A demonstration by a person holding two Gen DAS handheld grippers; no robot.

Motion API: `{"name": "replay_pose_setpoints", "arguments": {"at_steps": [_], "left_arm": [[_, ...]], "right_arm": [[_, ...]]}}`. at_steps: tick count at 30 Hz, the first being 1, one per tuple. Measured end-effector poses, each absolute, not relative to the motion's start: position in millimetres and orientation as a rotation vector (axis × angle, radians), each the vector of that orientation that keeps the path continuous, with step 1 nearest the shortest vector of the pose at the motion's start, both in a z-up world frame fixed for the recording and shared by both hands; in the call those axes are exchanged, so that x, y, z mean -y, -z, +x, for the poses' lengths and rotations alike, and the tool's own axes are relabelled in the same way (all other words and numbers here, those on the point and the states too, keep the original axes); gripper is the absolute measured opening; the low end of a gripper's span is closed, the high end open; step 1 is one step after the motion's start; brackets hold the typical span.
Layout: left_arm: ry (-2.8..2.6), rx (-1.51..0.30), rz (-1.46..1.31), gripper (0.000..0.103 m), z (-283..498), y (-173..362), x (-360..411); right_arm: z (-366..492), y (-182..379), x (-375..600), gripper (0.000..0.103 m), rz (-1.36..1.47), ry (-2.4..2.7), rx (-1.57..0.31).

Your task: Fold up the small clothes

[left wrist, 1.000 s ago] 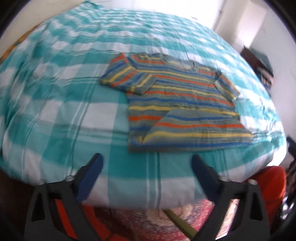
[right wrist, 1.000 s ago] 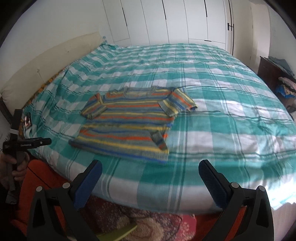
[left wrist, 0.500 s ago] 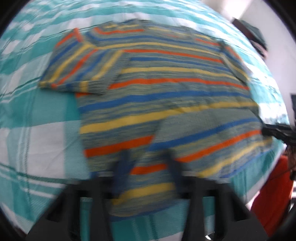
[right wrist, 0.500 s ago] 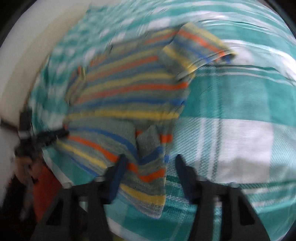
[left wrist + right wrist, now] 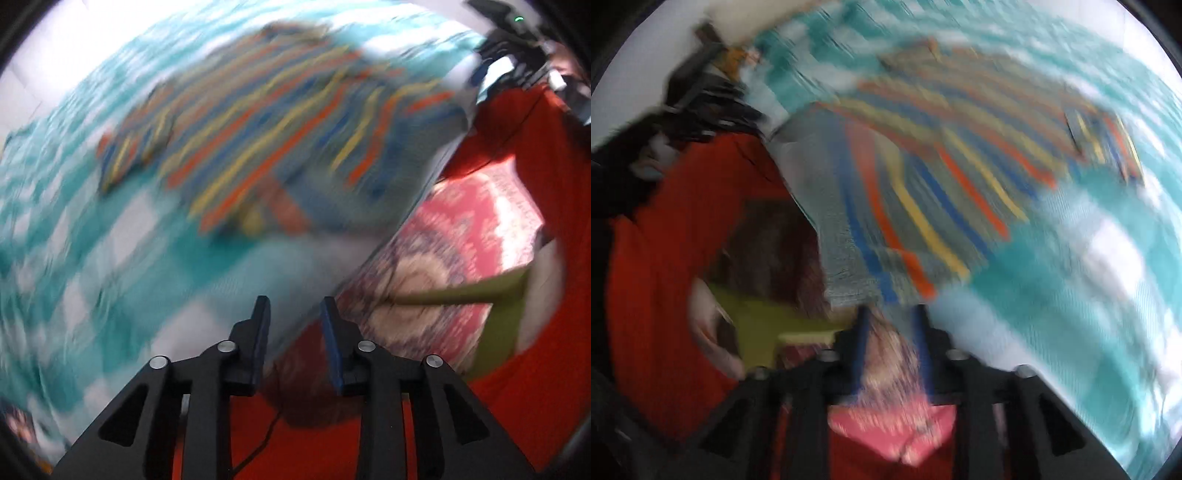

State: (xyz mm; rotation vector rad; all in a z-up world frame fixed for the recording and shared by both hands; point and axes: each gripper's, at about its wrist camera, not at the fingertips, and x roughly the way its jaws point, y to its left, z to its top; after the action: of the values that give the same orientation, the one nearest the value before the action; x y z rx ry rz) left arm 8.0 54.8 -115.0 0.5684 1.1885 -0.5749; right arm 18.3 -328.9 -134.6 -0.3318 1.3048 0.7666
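A soft, light striped shirt (image 5: pixel 295 122) lies on the bed (image 5: pixel 92 258) near its edge; both grippers (image 5: pixel 293 314) (image 5: pixel 890 325), jaws narrowly parted and empty, should pinch its hem corners.

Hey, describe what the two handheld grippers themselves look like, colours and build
Both match. The left gripper has a black plastic frame with triangular cut-outs, silver round pivot bolts and two narrow fingers faced with blue pads. The right gripper is blurred but shows the same black frame, silver bolts and blue pads. No cables or markings are legible.
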Motion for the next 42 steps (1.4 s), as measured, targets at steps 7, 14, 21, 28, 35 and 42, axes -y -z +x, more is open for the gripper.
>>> {"name": "replay_pose_setpoints", "arguments": {"at_steps": [7,14,21,28,35,42], "left_arm": [[0.344,-1.215,-0.125,0.071,47,116,-101],[0.354,-1.011,0.082,0.083,92,94,-6],[0.682,-1.299,0.415,0.01,94,165,33],[0.62,-1.371,0.374,0.015,29,125,-80],[0.37,-1.353,-0.129,0.076,44,143,-119],[0.416,-1.453,-0.089,0.004,48,187,-44]], "right_arm": [[37,124,366,0.055,0.005,-0.539,-1.252],[35,141,340,0.055,0.224,-0.519,-1.261],[22,124,342,0.055,0.206,-0.498,-1.234],[-1,113,365,0.056,0.164,-0.445,-1.271],[20,142,359,0.057,0.315,-0.504,-1.331],[39,198,326,0.005,0.343,-0.588,-1.504]]}}
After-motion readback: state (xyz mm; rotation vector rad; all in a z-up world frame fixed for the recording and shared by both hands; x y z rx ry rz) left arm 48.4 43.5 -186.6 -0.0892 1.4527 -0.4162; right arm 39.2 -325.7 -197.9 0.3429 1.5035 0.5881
